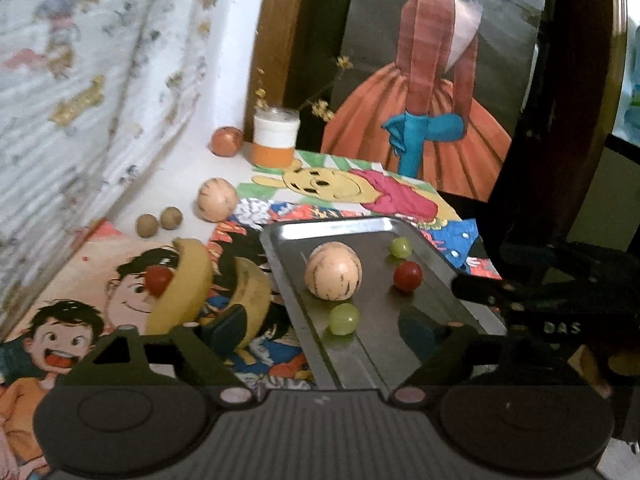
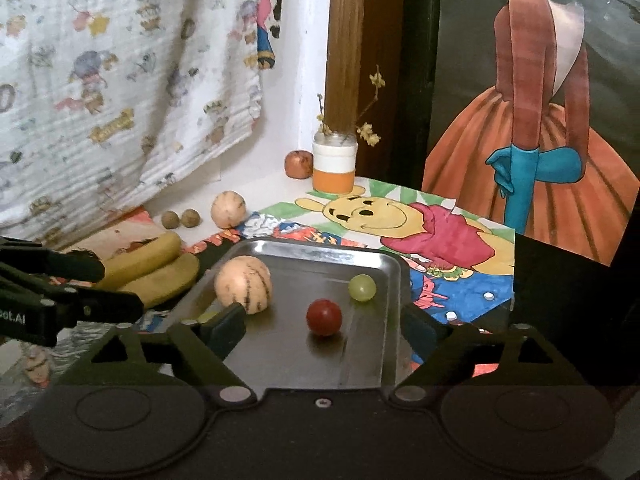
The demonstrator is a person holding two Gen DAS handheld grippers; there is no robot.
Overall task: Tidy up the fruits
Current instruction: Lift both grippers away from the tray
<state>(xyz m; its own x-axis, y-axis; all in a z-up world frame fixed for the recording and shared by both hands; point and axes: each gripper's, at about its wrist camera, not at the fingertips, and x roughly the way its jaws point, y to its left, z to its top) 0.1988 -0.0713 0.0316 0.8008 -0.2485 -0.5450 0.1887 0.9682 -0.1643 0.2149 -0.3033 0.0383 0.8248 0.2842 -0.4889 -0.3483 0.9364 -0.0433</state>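
Both my grippers tilt down over the tray (image 1: 280, 264), jaws spread wide and empty. Between my left gripper's (image 1: 324, 330) fingers lies a green grape (image 1: 343, 319); just beyond, the pale melon (image 1: 333, 271). Ahead of my right gripper (image 2: 322, 326) sits a red tomato (image 2: 324, 317). Bananas (image 2: 156, 266) lie left of the tray.

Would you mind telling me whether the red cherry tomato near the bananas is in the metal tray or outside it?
Outside. That red cherry tomato rests against the bananas on the cartoon mat, left of the metal tray.
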